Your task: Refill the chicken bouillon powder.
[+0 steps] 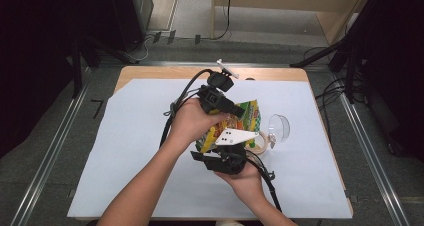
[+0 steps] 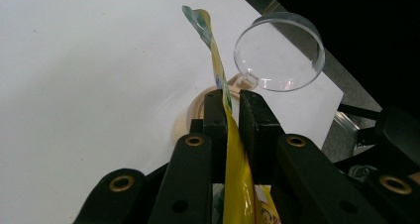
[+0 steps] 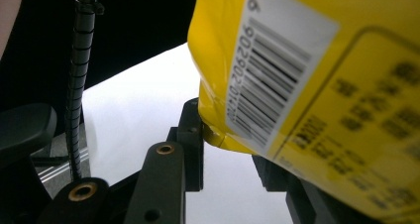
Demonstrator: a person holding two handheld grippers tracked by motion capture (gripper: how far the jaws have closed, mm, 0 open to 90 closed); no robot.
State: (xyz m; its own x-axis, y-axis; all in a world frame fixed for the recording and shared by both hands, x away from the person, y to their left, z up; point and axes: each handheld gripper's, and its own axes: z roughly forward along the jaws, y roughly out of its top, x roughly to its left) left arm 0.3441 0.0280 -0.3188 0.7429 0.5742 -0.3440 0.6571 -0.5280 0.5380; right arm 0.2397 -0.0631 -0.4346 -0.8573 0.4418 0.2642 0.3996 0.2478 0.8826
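A yellow snack bag point(image 1: 248, 117) hangs above the middle of the table between both grippers. My left gripper point(image 1: 239, 111) comes in from the far side and is shut on the bag's thin sealed edge point(image 2: 218, 60), which stands up between its jaws point(image 2: 229, 97). From the near side, under its grey plate, my right gripper point(image 1: 227, 145) holds the bag's lower part. In the right gripper view the bag's barcode side point(image 3: 307, 85) fills the space between the jaws point(image 3: 230, 144), resting against the left jaw and hiding the right one.
A clear plastic cup point(image 1: 279, 127) point(image 2: 280, 53) lies on its side just right of the bag. A beige tape roll point(image 1: 258, 141) point(image 2: 195, 112) sits under the bag. A white sheet point(image 1: 130, 151) covers the wooden table point(image 1: 150, 71). Stands and cables ring the table.
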